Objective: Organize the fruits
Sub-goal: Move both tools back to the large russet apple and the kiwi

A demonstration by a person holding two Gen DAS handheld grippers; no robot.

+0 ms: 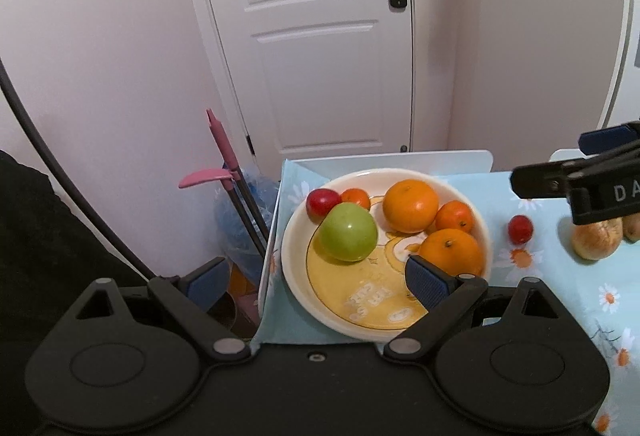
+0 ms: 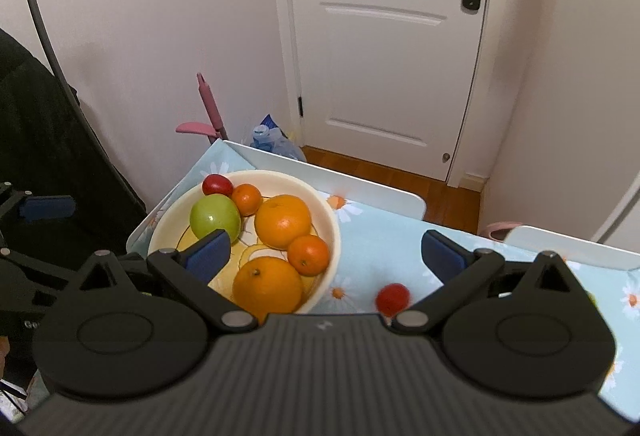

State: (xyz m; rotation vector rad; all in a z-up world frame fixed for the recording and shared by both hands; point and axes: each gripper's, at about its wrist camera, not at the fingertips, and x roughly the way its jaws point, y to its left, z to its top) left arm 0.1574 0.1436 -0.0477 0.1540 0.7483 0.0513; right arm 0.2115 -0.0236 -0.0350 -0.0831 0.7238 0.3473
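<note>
grippers [image 1: 316, 278] [image 2: 326, 256] both spread, empty; brownish fruit [image 1: 596, 240], perhaps pear, beside plate [image 1: 292, 276].

You see a green apple [image 1: 349, 232] and orange citrus [image 1: 410, 206] in a cream plate [image 1: 298, 278], on a pale-blue daisy-print tablecloth [image 1: 560, 288].

Soft, even indoor light filled both views, bright on the walls and the door [image 1: 320, 36]. Small highlights sat on the green apple [image 1: 349, 232] and the large orange [image 2: 283, 221]. Fisheye distortion bowed the door frame, and dark vignetting cut the corners. The nearest housing of the right tongs [image 2: 325, 256] looked slightly blurred at 6 o'clock.
</note>
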